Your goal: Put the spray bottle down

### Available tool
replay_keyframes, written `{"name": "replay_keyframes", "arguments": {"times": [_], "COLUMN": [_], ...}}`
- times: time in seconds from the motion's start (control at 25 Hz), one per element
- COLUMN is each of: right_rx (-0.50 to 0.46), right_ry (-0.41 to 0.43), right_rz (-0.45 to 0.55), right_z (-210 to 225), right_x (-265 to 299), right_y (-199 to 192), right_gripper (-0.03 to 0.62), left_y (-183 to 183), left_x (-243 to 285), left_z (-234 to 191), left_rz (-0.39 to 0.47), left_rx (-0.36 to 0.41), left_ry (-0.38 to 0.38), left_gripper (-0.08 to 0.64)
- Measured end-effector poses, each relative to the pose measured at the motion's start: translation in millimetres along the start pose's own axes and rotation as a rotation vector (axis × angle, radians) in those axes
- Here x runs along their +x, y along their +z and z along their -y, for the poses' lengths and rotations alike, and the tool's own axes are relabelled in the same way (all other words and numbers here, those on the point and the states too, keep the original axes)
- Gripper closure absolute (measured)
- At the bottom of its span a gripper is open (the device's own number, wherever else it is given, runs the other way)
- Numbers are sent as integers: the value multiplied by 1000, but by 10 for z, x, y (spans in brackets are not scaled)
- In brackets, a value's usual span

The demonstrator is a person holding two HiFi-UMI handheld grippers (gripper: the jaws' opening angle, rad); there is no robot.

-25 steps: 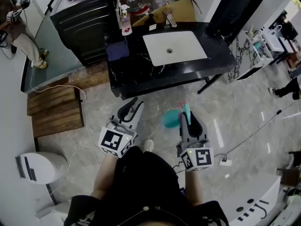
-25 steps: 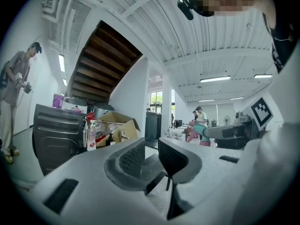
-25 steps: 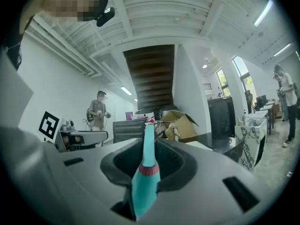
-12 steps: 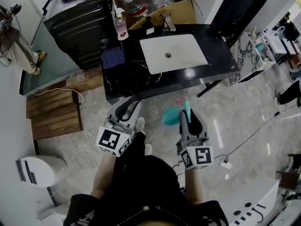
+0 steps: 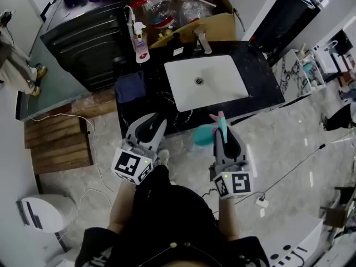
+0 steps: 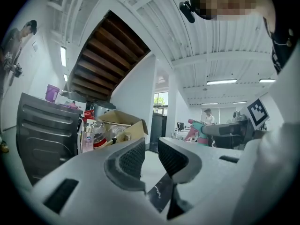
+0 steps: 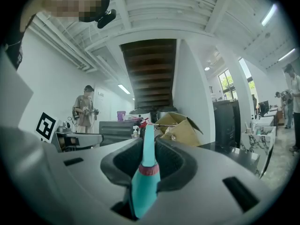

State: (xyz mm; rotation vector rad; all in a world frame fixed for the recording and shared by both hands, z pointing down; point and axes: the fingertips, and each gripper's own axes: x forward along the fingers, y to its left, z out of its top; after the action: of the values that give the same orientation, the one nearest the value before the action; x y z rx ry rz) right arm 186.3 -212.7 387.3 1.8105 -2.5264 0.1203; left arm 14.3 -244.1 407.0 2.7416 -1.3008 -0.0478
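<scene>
A teal spray bottle (image 5: 203, 136) with a pink tip hangs in my right gripper (image 5: 222, 124), whose jaws are shut on it. In the right gripper view the bottle (image 7: 145, 184) stands upright between the pads, its narrow top rising past the fingertips. My left gripper (image 5: 150, 122) is level with it on the left, open, with nothing between its ribbed pads (image 6: 132, 157). Both grippers point at the front edge of a black stone countertop (image 5: 261, 77) with a white sink (image 5: 214, 90) set in it. The bottle is just in front of that edge, below the sink.
A faucet (image 5: 201, 39) stands behind the sink. A folded blue cloth (image 5: 130, 88) lies on the counter's left end, and a pink pump bottle (image 5: 141, 50) stands at its back left. Behind are an open cardboard box (image 5: 214, 24) and a black cabinet (image 5: 83, 38). A cable (image 5: 289, 168) runs over the floor.
Both grippers have moved forward toward the counter, which now lies just ahead of their tips. The spray bottle has stayed in the right gripper's hold.
</scene>
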Motion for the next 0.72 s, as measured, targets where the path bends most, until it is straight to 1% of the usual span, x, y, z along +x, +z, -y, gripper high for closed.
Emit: {"name": "replay_keyframes", "arguments": {"times": [0.16,0.4,0.56,0.72], "right_rx": [-9,-20,-34,-35], "right_ry": [-21,-45,-5,77], "right_rz": [-2,-2,-18,-21], "right_z": [122,312,309,193], "right_x": [426,901,1218,1557], "right_y": [34,73,30,-5], "right_gripper": [505,505,505,505], "left_y": [-10,-12,-23,-11], "left_x": [263,497,592,618], "left_z": [-320,-582,-766,-982], "left_rz": [-7,-24,-33,-34], "left_rx": [-19,-25,-24,-29], "left_ry": [-6,-9,22,96], "left_gripper": [486,486,486,486]}}
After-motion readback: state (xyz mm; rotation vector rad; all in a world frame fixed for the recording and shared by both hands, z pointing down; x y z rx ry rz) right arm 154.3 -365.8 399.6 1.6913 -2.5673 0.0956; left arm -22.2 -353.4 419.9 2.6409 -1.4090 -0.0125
